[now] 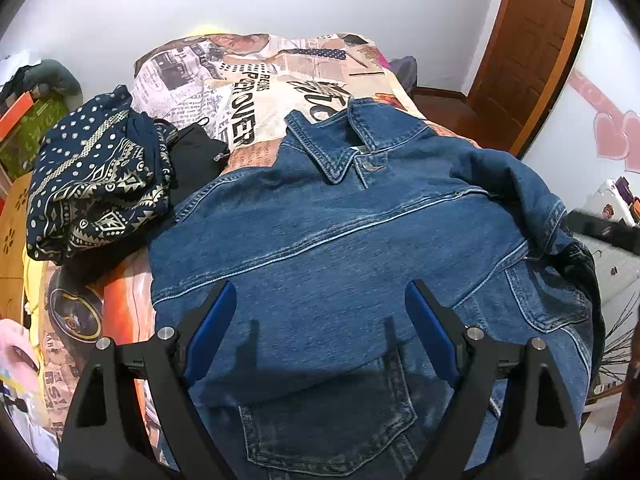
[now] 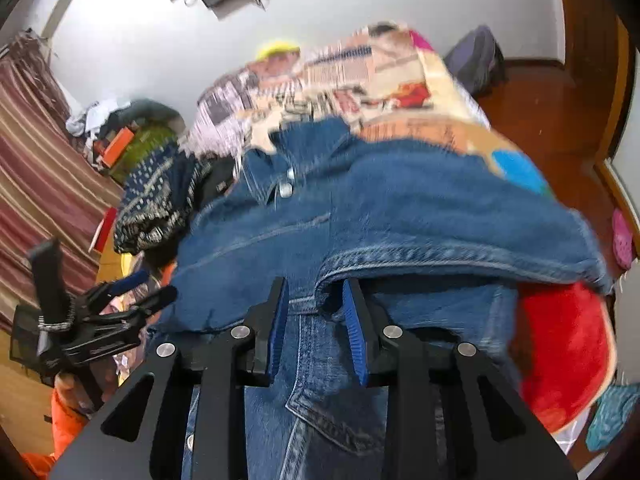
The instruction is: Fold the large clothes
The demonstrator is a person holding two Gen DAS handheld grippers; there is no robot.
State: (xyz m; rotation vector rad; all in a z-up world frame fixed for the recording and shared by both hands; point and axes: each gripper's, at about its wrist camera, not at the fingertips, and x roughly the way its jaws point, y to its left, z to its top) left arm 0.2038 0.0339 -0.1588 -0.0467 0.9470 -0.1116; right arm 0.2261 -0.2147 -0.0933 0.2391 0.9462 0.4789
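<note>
Denim jacket [image 1: 360, 232] lies spread on the bed cover [image 1: 256, 88], filling the middle of the left wrist view. Its collar [image 1: 332, 148] points to the top of the frame, away from the camera, and its body runs long from the collar down to the bottom edge. One sleeve [image 1: 516, 184] is folded over at the right side. A pair of jeans [image 1: 324, 432] shows at the bottom of the frame, under the jacket's low edge.

The left gripper [image 1: 320, 300] hangs over the jacket with its two blue pads far apart, holding nothing. The right gripper [image 2: 316, 300] has its pads closer together around the jacket's hem [image 2: 400, 264]; that view is blurry, so I cannot tell if they pinch it.

A dark patterned cloth [image 1: 96, 176] sits bunched at the left, just beside the jacket.
</note>
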